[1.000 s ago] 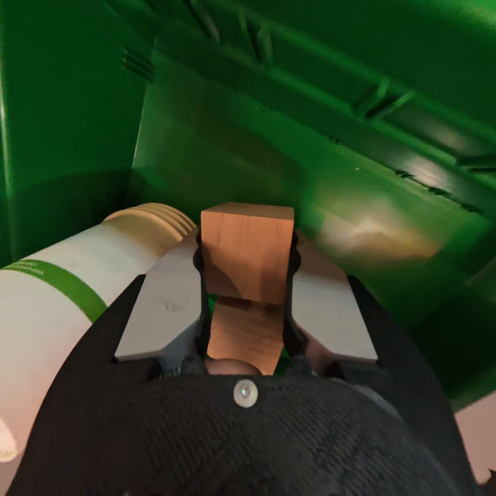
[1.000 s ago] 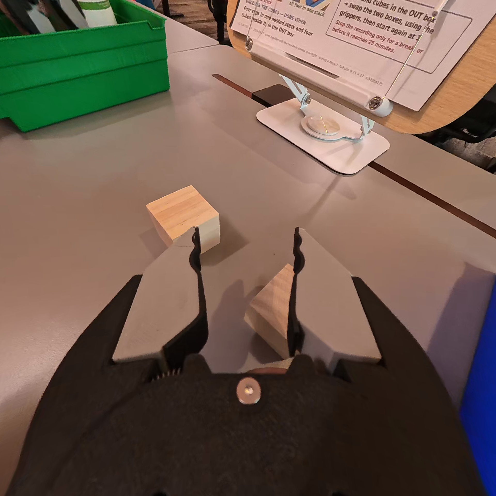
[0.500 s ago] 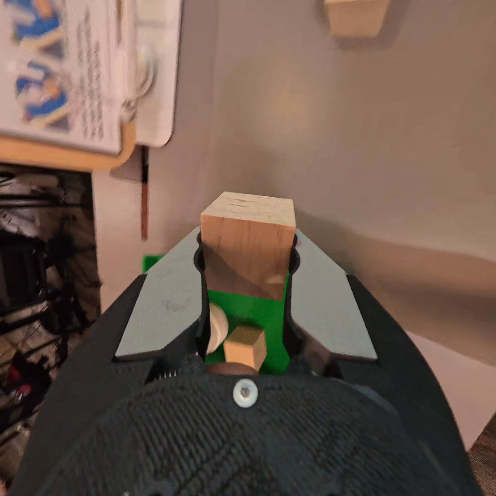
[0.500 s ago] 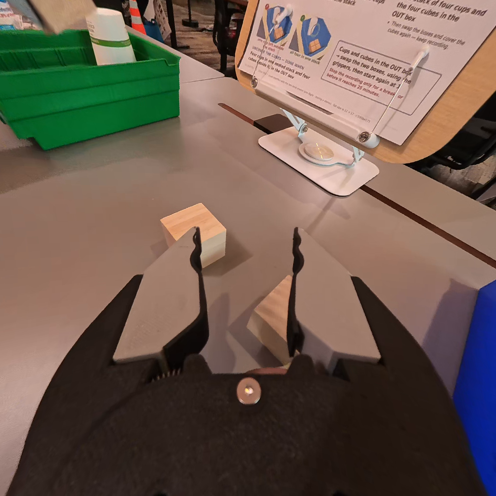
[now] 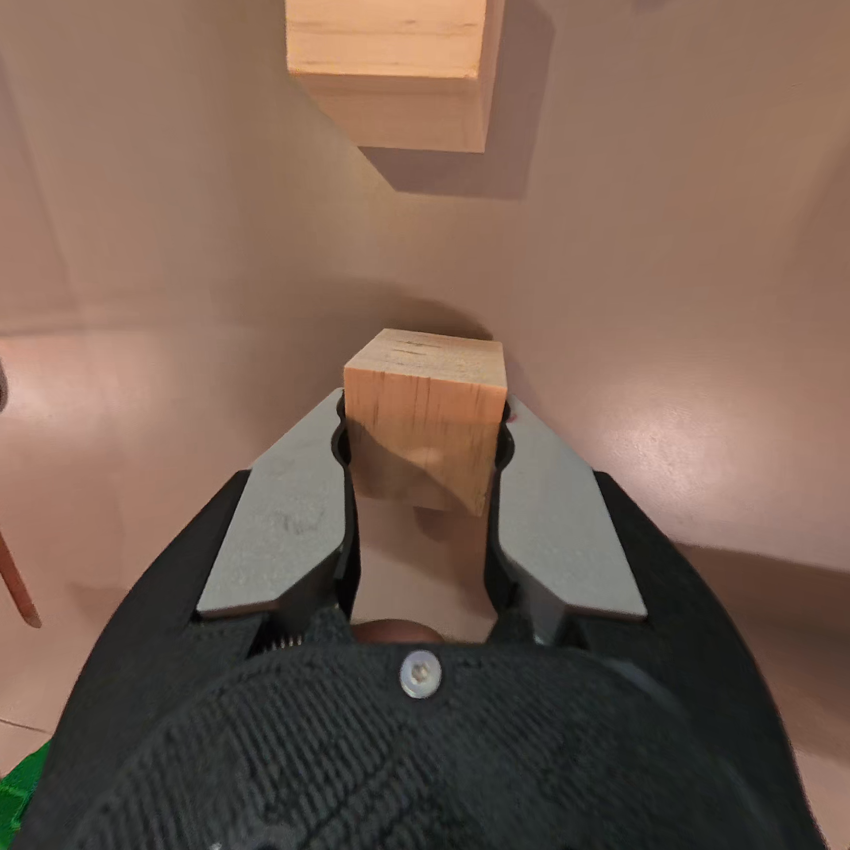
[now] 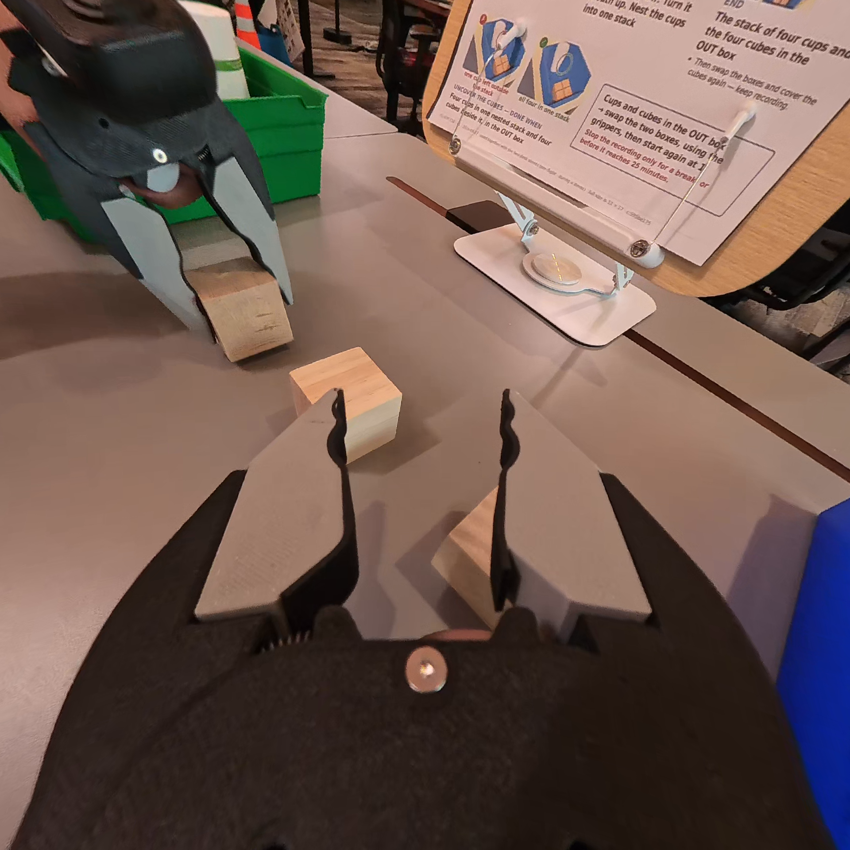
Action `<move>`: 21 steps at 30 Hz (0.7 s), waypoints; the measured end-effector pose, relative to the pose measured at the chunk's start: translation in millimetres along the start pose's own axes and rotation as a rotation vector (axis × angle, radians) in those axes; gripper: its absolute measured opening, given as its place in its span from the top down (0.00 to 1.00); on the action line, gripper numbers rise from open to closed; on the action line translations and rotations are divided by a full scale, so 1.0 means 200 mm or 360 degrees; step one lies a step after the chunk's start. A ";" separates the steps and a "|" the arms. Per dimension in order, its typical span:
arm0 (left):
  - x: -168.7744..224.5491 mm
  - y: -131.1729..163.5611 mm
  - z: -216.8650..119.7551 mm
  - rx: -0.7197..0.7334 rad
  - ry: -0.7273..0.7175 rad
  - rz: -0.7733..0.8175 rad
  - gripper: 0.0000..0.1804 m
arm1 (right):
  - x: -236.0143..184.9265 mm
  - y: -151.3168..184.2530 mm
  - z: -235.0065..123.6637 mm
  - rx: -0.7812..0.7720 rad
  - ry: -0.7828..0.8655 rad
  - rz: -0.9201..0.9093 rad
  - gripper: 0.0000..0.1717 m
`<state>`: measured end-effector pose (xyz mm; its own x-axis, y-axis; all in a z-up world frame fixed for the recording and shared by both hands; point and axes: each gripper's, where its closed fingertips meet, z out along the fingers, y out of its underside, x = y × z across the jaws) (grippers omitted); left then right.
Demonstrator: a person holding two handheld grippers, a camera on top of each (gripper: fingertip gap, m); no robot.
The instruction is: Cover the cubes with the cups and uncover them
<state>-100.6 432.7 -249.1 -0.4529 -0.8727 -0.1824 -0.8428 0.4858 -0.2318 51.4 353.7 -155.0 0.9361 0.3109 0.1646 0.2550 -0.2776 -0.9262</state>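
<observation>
Your left gripper [image 5: 425, 409] is clenching a wooden cube [image 5: 425, 414], both grey pads [image 5: 294, 501] pressing on its side faces, and in the right wrist view the same gripper [image 6: 239, 299] is angling down with that held cube [image 6: 248, 308] low over the table [image 6: 460, 345], its bottom edge touching the surface or almost; you cannot tell which. Your right gripper [image 6: 421, 414] is hanging released, its fingers [image 6: 294, 506] standing apart with only bare table between the tips. Taking the middle cube [image 6: 349, 400] as your landmark: it is sitting flat on the table just behind your right gripper's left fingertip, and the held cube is coming down just beyond it to the left, near but apart. A third cube [image 6: 469, 565] is lying nearer to you than the middle cube, to its right, half hidden under your right finger and not pinched. Farther back on the left, behind the left gripper, the green bin [image 6: 285, 129] is holding a white cup [image 6: 225, 60] with a green band. Beyond the middle cube to the right, an instruction sheet is leaning on a white stand [image 6: 552, 285]. A blue box [image 6: 818, 644] is edging the view at the near right.
</observation>
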 end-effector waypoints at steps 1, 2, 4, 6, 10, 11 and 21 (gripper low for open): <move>0.00 0.00 0.02 -0.0005 0.0005 -0.0010 0.66 | 0.00 0.00 0.00 -0.0006 0.0000 -0.0007 0.62; 0.01 -0.01 0.03 -0.0006 0.0002 -0.0011 0.66 | -0.01 0.00 0.00 -0.0008 -0.0001 -0.0010 0.62; 0.00 -0.03 0.03 0.0014 -0.0036 0.0002 0.65 | -0.01 0.00 0.01 -0.0007 0.0000 -0.0009 0.62; -0.01 -0.03 0.01 0.0035 -0.0068 0.0006 0.63 | -0.01 0.01 0.01 -0.0015 -0.0002 -0.0005 0.62; -0.03 0.00 -0.11 0.0052 -0.0119 0.0001 0.57 | -0.01 0.02 0.02 -0.0027 -0.0009 -0.0002 0.62; -0.04 0.02 -0.17 0.0066 -0.0121 -0.0012 0.53 | -0.01 0.02 0.02 -0.0028 -0.0011 -0.0001 0.62; -0.22 0.70 -0.75 -0.0037 -0.0356 -0.0337 0.57 | -0.04 0.03 0.02 -0.0041 -0.0022 -0.0026 0.62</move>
<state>-242.1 530.8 -129.4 -0.1936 -0.9208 -0.3387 -0.9191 0.2910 -0.2656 44.2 353.7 -162.5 0.9283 0.3281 0.1750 0.2768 -0.2955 -0.9144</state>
